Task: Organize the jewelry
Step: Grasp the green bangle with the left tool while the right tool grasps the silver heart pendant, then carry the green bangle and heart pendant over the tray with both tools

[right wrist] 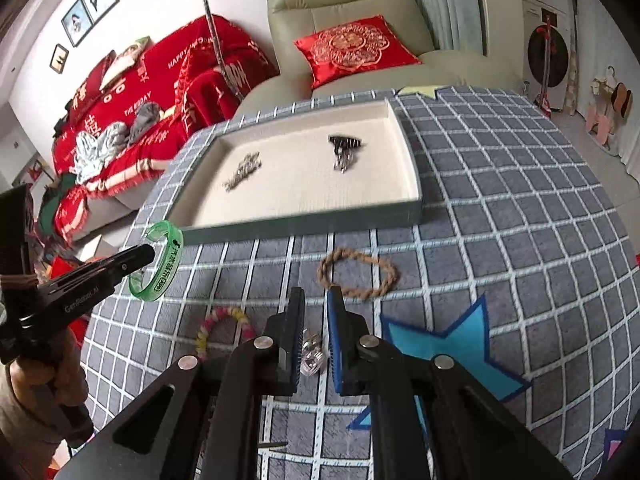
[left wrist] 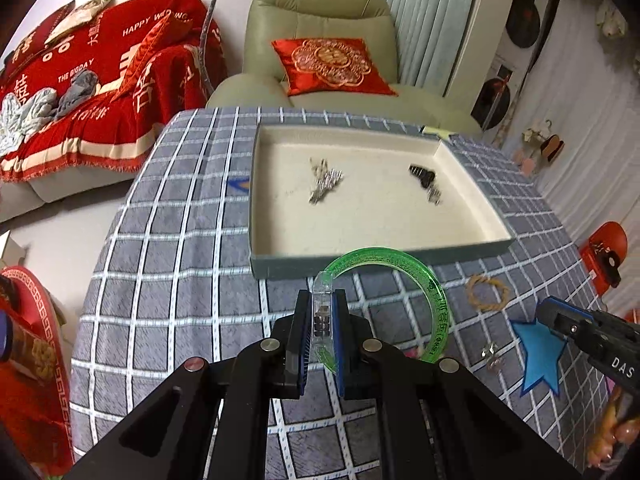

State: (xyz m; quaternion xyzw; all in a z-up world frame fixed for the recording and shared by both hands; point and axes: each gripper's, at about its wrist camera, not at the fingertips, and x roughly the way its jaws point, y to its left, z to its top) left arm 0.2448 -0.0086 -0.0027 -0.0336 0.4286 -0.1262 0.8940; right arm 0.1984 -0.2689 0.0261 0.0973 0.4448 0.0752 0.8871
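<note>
L gripper pinching clear clasp section of green bangle, lower centre of left wrist view; rest of ring arcs up and right past the fingertips, hanging free over checked cloth. R gripper in lower centre of right wrist view, pads close together w/ small clear crystal piece between them; looks gripped, contact not fully clear. Beyond: grey tray w/ cream lining, mid-frame, already holding silver piece left and dark piece w/ silver bits right. Brown braided bracelet on cloth just in front of tray; pink-yellow beaded one lower left, blue star patch lower right.

Risks, as judgement: bangle held only at clasp, so could swing, pivot or pop open en route to tray; tiny crystal may slip from pads and vanish on cloth; dangling ring could catch tray wall, nudging tray or pieces inside
</note>
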